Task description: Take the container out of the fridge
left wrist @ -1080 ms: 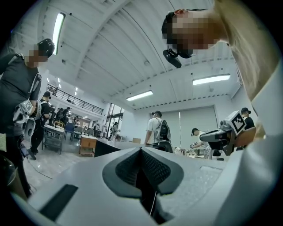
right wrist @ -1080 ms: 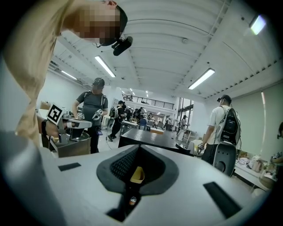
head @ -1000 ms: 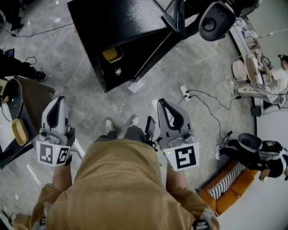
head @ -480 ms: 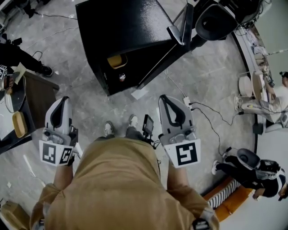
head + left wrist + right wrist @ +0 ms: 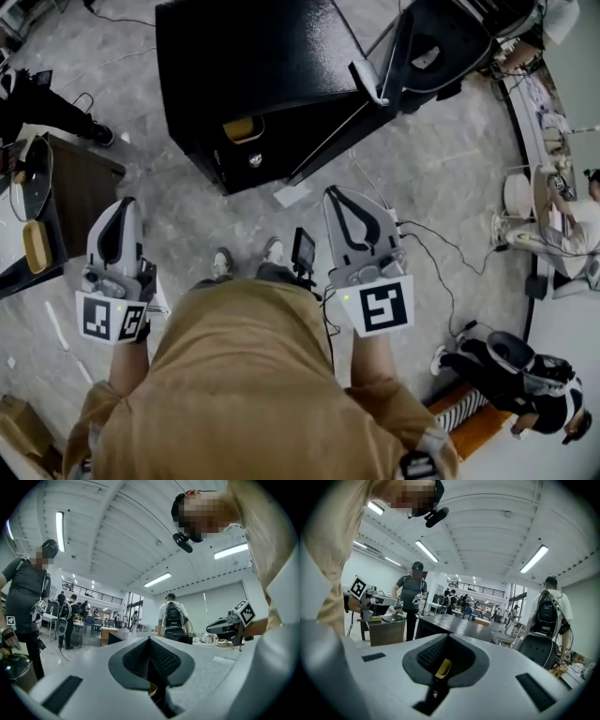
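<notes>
A small black fridge (image 5: 253, 56) stands on the floor ahead of me with its door (image 5: 342, 127) swung open to the right. A yellow container (image 5: 237, 128) sits inside on the upper shelf, and also shows through the jaw gap in the right gripper view as a yellow container (image 5: 443, 667). My left gripper (image 5: 120, 202) and right gripper (image 5: 339, 193) are held at waist height, well short of the fridge, both shut and empty. Across from it, the left gripper view shows the right gripper (image 5: 232, 626).
A wooden side table (image 5: 80, 202) at the left carries a lidded pot (image 5: 33, 178) and a yellow dish (image 5: 37, 246). A power strip with cables (image 5: 394, 220) lies on the floor at the right. A black chair (image 5: 431, 47) stands behind the door. Several people stand around.
The fridge has shifted slightly in view as my head moved. Both grippers stay shut and about where they were.
</notes>
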Demonstrator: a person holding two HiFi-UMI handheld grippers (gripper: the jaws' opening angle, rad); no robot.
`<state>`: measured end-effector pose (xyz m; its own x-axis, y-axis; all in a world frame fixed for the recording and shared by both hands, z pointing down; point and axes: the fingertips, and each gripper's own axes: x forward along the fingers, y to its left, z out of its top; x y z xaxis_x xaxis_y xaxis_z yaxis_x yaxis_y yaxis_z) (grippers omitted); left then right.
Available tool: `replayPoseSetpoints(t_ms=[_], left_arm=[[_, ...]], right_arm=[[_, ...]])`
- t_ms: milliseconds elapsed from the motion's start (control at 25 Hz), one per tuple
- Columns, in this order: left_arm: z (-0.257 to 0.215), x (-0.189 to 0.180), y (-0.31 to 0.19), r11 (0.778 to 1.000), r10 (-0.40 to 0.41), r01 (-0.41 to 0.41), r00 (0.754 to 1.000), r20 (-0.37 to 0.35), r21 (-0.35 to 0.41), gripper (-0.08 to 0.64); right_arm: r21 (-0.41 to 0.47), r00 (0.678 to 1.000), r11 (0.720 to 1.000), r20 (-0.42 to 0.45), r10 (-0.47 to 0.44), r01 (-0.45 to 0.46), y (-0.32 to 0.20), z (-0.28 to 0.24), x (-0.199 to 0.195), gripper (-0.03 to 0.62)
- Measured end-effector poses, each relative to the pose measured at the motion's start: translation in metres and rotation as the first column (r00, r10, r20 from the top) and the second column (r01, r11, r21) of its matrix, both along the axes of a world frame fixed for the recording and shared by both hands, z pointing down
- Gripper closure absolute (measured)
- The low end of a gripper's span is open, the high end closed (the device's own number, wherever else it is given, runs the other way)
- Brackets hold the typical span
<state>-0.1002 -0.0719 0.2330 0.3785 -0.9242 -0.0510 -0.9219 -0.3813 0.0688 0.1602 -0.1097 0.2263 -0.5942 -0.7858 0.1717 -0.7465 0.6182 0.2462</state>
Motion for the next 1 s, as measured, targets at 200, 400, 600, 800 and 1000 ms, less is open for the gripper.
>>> replayPoseSetpoints(t_ms=[200, 400, 600, 800, 1000], left_arm=[[0.005, 0.002, -0.011, 0.999, -0.026, 0.026, 1.000, 0.017, -0.018, 0.558], [0.014, 0.004, -0.015, 0.999, -0.024, 0.025, 0.999, 0.026, -0.038, 0.558], [0.016, 0.003, -0.015, 0.999, -0.032, 0.033, 0.999, 0.026, -0.042, 0.558], [0.031, -0.002, -0.010, 0.996, -0.050, 0.051, 0.999, 0.018, -0.068, 0.558], [0.046, -0.009, -0.002, 0.991, -0.082, 0.083, 0.997, 0.015, -0.102, 0.558]], right_arm=[[-0.031, 0.997, 0.998, -0.043, -0.057, 0.056, -0.020, 0.016, -0.005, 0.589], [-0.032, 0.993, 0.994, -0.048, -0.109, 0.107, -0.036, 0.023, -0.019, 0.588], [-0.065, 0.959, 0.980, -0.205, -0.197, 0.187, -0.043, 0.042, -0.034, 0.588], [-0.097, 0.927, 0.965, -0.266, -0.263, 0.245, -0.050, 0.064, -0.048, 0.588], [-0.121, 0.888, 0.943, -0.319, -0.331, 0.309, -0.055, 0.084, -0.062, 0.588]])
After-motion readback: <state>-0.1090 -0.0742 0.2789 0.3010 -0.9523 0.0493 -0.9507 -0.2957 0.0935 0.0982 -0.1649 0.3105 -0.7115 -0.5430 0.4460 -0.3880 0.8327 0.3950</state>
